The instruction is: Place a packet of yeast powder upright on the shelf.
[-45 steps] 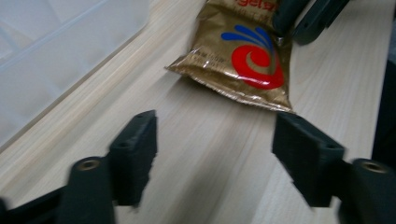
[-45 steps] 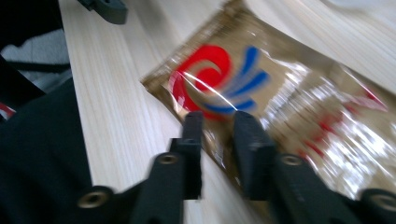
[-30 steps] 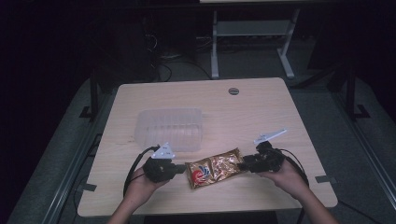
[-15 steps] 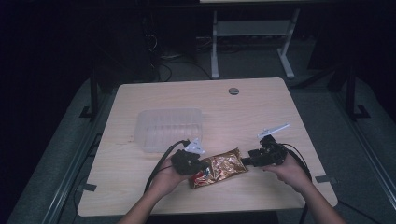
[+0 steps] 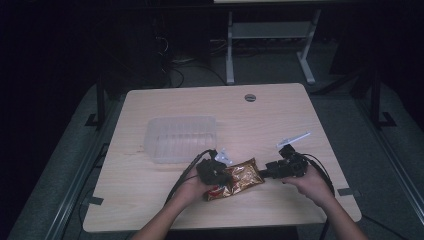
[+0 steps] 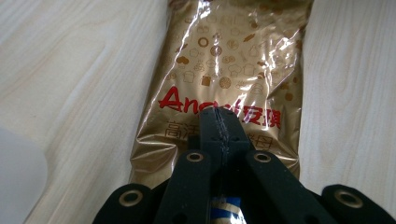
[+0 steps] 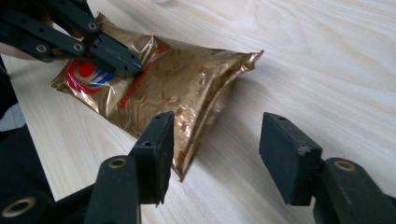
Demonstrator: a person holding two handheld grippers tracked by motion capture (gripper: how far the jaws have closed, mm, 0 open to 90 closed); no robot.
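Left gripper (image 6: 219,133): jaws pressed fully together, flat against the printed face of the gold snack bag (image 6: 229,79); hard to tell from here whether any film is pinched between them or merely pinned beneath. Right gripper (image 7: 217,149): jaws spread wide, holding nothing, one side just beside the bag's sealed end, the other well clear over bare wood. Bag (image 5: 235,177) flat on the table (image 5: 150,210), near the front edge, between the two hands, red lettering up, crimped end toward the right gripper (image 5: 274,171). Left gripper (image 5: 214,171) over the bag's other half, cable trailing back toward the person. Beyond, toward the far left, a clear plastic tub (image 5: 181,138), empty by the look of it, apart from the bag; a cable hole (image 5: 250,97) near the far edge. Risks, as a judgement: slick, puffy foil likely to slide or squirm out if the right jaws close on the rounded body and not the flat seal; a hard squeeze on the air-filled middle could burst it or crush the contents; lifting with the left jaws only resting on top would probably drop it; pulling both ends apart unevenly could tear the seam.
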